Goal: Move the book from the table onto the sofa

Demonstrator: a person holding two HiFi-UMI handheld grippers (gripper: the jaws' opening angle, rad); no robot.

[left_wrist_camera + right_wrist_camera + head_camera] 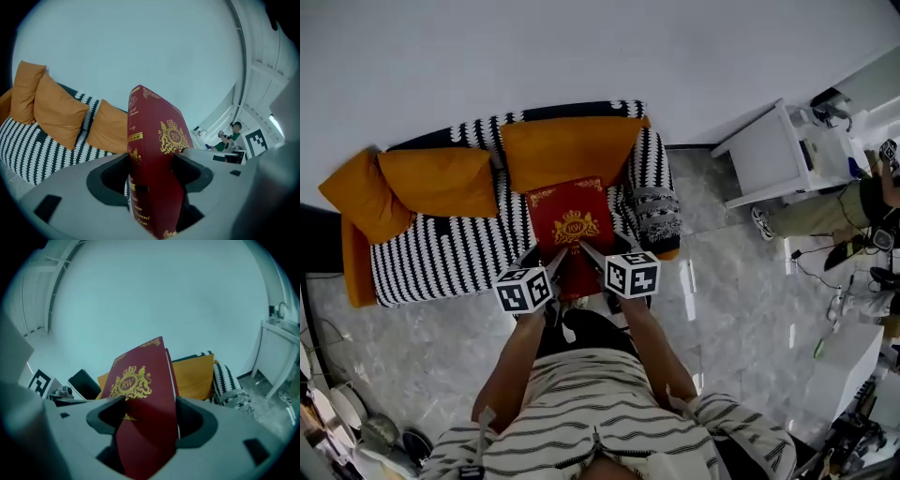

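Over the striped sofa (441,258), a red book (572,220) with a gold crest is held between two grippers by a person in a striped shirt (581,412), who stands on the pale marble floor (722,281) facing the seat. The left gripper (542,258) is clamped on the book's near left edge. Its own view shows both jaws pressed against the covers, with the gilt-lettered spine towards the camera. The right gripper (602,251) is clamped on the near right edge in the same way, its jaws closed on the front and back covers just below the crest. The marker cubes, left (523,289) and right (633,275), sit side by side above the person's forearms.

From the head view the book lies cover up over the right half of the seat, just in front of the middle orange cushion (567,150). No view shows whether its underside touches the fabric. Two more orange cushions lean at the sofa's left end, one (441,178) against the backrest and one (356,197) at the arm. A striped bolster (654,187) lies along the right end. A plain white wall (581,47) rises behind the sofa. To the right stands a white worktop (766,150), and beside it sits a second person (825,214).
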